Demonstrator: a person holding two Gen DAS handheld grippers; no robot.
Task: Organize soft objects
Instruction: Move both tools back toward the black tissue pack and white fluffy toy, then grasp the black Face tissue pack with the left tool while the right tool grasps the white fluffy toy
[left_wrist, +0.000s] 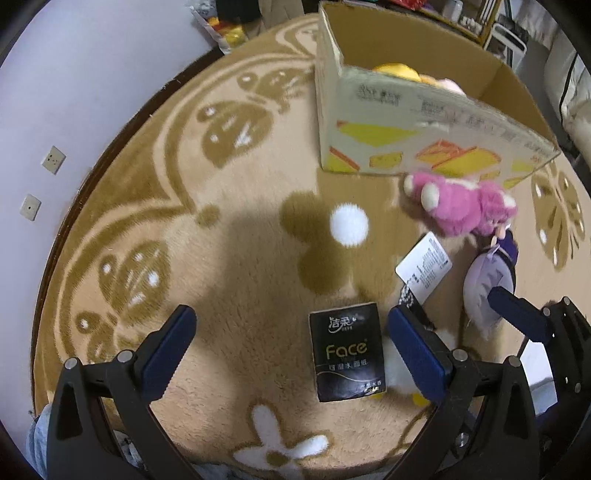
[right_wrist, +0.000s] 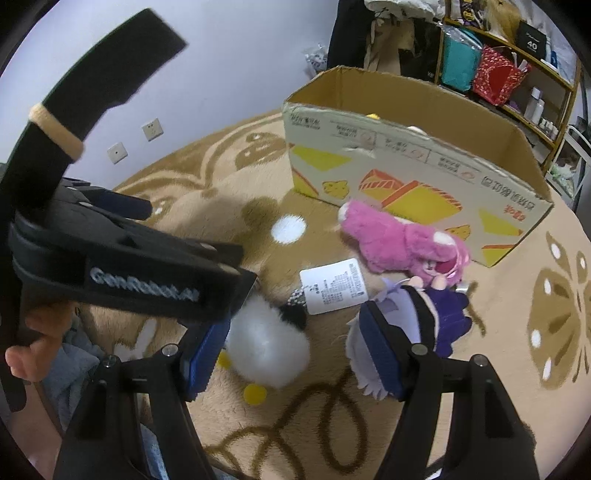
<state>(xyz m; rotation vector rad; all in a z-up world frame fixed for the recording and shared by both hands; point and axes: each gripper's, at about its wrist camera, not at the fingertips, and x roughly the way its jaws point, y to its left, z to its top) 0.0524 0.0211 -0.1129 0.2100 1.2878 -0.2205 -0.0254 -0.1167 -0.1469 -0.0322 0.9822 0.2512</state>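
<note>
An open cardboard box (left_wrist: 384, 122) (right_wrist: 424, 166) stands on the tan rug with yellow and pink plush inside. A pink plush bear (left_wrist: 461, 208) (right_wrist: 399, 240) lies in front of it. A purple-dressed doll (left_wrist: 487, 284) (right_wrist: 432, 314) lies nearer. A white fluffy plush (right_wrist: 266, 347) with a paper tag (right_wrist: 334, 286) (left_wrist: 424, 269) lies between my right gripper's fingers. My left gripper (left_wrist: 291, 350) is open over a black tissue pack (left_wrist: 347, 356). My right gripper (right_wrist: 295, 358) is open, its right finger against the doll.
The patterned rug (left_wrist: 221, 258) covers the floor. A shelf (right_wrist: 517, 74) with bags and bottles stands behind the box. A wall with outlets (left_wrist: 53, 160) is on the left. The left gripper's body (right_wrist: 129, 266) fills the right view's left side.
</note>
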